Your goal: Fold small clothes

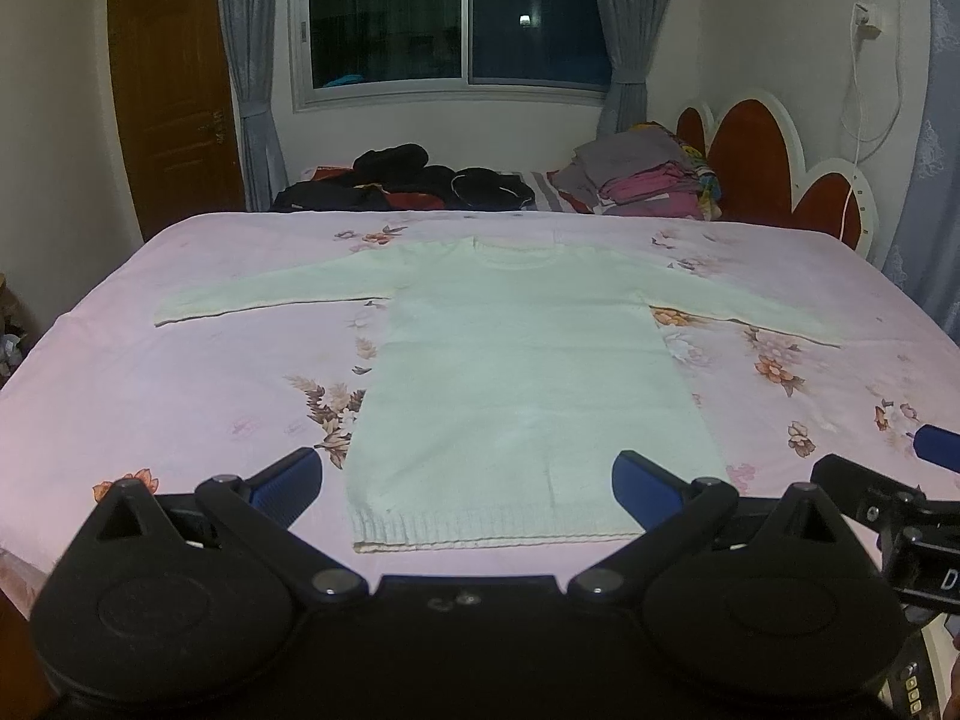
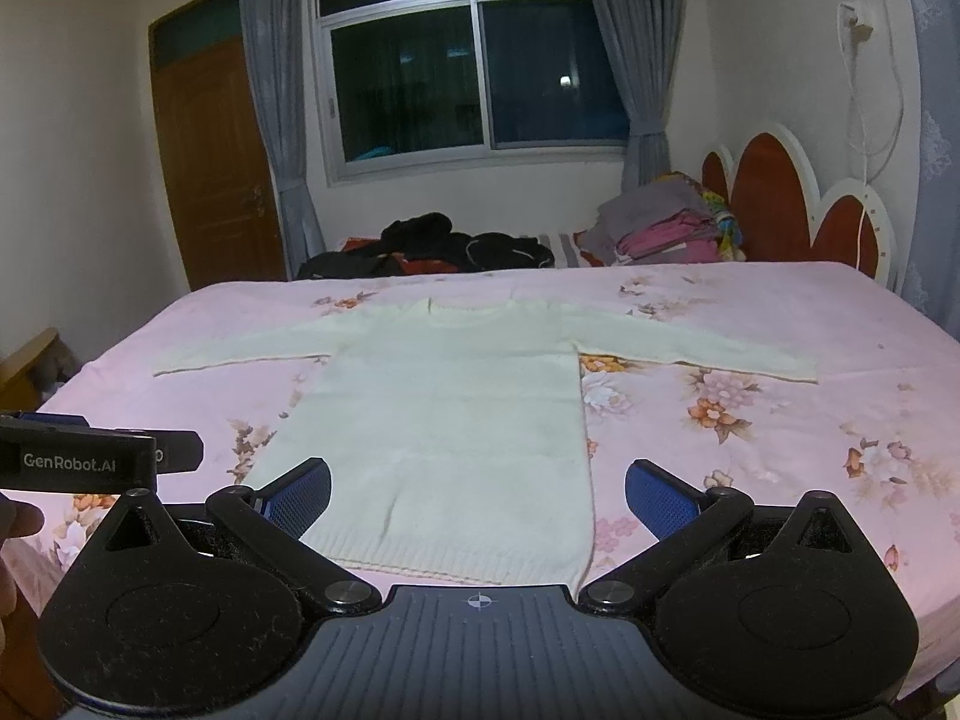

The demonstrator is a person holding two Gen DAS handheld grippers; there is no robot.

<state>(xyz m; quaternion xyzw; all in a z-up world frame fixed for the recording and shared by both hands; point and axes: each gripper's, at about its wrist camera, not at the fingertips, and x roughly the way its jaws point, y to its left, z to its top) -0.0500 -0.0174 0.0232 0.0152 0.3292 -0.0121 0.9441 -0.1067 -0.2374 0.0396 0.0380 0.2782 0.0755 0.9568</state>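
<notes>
- The pale cream knitted long-sleeved sweater (image 1: 528,384) lies flat on the bed with the pink flowered sheet (image 1: 180,396), both sleeves spread out sideways, ribbed hem nearest the cameras.
- The left tongs (image 1: 467,483) gape wide above the hem, blue pads either side of the body, gripping nothing.
- The right tongs (image 2: 478,495) are likewise spread wide and empty, over the hem's right corner.
- Only the right wrist view shows the black bar lettered "GenRobot.AI" (image 2: 96,459) and fingertips (image 2: 21,521) at the left edge.
- Only the left wrist view shows the neighbouring tool's blue pad at its right edge.
- Behind: a heap of dark clothes (image 1: 414,180), a stack of folded grey and pink laundry (image 1: 648,177), a red scalloped headboard (image 1: 756,162), a dark window with grey curtains (image 1: 456,18), and a brown wooden door (image 1: 174,96).
</notes>
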